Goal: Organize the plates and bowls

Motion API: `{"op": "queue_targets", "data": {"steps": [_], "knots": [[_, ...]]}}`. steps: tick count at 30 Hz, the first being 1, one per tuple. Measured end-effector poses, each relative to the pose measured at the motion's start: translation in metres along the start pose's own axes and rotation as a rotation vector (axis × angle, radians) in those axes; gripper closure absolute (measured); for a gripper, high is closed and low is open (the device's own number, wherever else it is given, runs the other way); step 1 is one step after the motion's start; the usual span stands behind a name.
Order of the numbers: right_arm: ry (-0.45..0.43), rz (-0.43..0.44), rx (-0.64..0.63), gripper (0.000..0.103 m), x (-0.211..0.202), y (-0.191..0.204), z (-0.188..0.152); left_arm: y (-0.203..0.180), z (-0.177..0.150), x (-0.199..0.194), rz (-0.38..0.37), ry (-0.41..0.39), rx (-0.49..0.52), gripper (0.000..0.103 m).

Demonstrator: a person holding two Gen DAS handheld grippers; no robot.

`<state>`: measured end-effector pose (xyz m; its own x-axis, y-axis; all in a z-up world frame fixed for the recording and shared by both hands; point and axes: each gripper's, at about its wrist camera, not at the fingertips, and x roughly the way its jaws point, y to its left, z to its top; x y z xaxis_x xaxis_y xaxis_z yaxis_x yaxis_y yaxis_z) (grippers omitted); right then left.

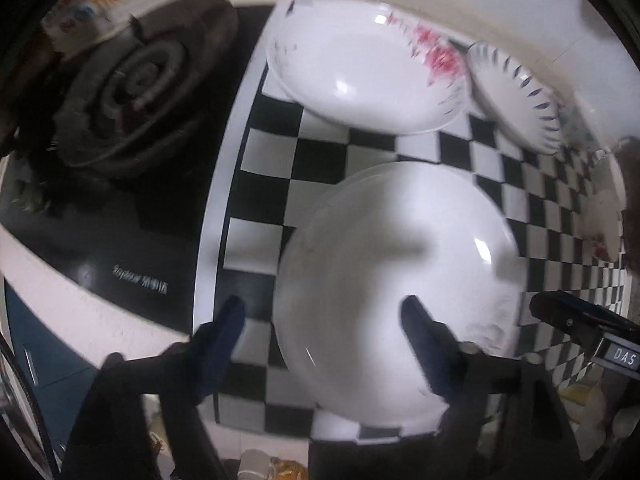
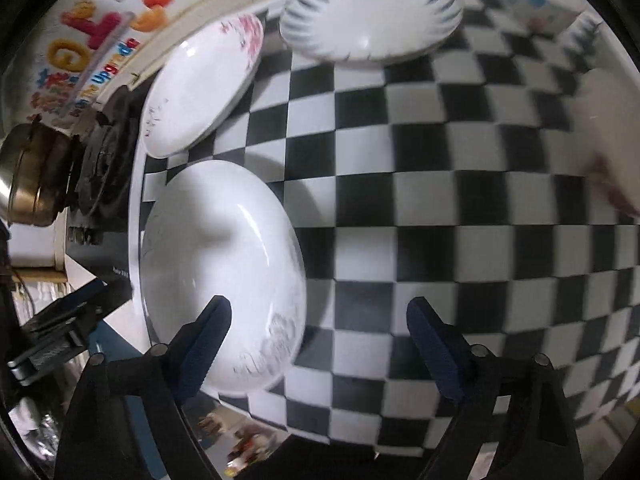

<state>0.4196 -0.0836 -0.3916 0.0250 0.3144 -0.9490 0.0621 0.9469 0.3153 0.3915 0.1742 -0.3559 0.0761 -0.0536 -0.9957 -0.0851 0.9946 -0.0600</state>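
A large plain white plate (image 1: 400, 264) (image 2: 216, 248) lies on the checkered cloth (image 1: 320, 160) (image 2: 440, 200) near its left edge. My left gripper (image 1: 324, 320) hangs open above the plate's left rim, with one finger over the plate and the other over the cloth. My right gripper (image 2: 320, 320) is open over the plate's right rim in the same way. Neither touches the plate. Behind it lie a white plate with pink flowers (image 1: 360, 72) (image 2: 200, 92) and a plate with blue dashes (image 1: 516, 100) (image 2: 372, 12).
A black gas stove (image 1: 132, 92) (image 2: 104, 160) borders the cloth on the left, with a metal pot (image 2: 32, 176) beyond it. Another white dish (image 2: 608, 136) (image 1: 608, 216) sits at the cloth's right side. A wall with coloured lettering stands behind.
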Motion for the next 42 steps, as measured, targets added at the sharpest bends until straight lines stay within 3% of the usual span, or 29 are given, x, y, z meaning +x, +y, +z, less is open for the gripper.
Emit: {"op": "queue_targets", "data": {"steps": [4,9,12,13,14,15,26,33,38,42], "knots": [[0.069,0.022,0.018,0.030,0.031,0.007,0.017,0.007,0.014,0.026,-0.015,0.062,0.024,0.050],[0.119,0.040,0.018,0.044,0.054,0.016,0.030,0.006,0.018,0.041,-0.025,0.109,0.063,0.052],[0.147,0.053,0.020,0.059,0.064,0.020,0.032,0.001,0.021,0.050,-0.034,0.143,0.081,0.064],[0.144,0.049,0.016,0.065,0.065,0.022,0.034,-0.001,0.022,0.050,-0.028,0.135,0.083,0.064],[0.145,0.052,0.010,0.079,0.066,0.024,0.033,-0.002,0.022,0.050,-0.025,0.133,0.084,0.064],[0.152,0.040,0.004,0.082,0.068,0.026,0.032,-0.003,0.022,0.050,-0.025,0.132,0.078,0.064],[0.135,0.042,-0.034,0.082,0.062,0.023,0.031,-0.030,0.008,0.030,-0.037,0.081,0.035,0.069],[0.105,0.048,-0.008,0.082,0.035,-0.014,0.024,-0.080,0.006,0.010,-0.066,0.058,0.093,0.070],[0.086,0.033,0.024,0.082,0.018,-0.048,0.020,-0.117,0.006,0.012,-0.080,0.064,0.130,0.070],[0.082,0.031,0.056,0.082,0.013,-0.075,0.017,-0.125,0.005,0.028,-0.080,0.073,0.152,0.070]]}}
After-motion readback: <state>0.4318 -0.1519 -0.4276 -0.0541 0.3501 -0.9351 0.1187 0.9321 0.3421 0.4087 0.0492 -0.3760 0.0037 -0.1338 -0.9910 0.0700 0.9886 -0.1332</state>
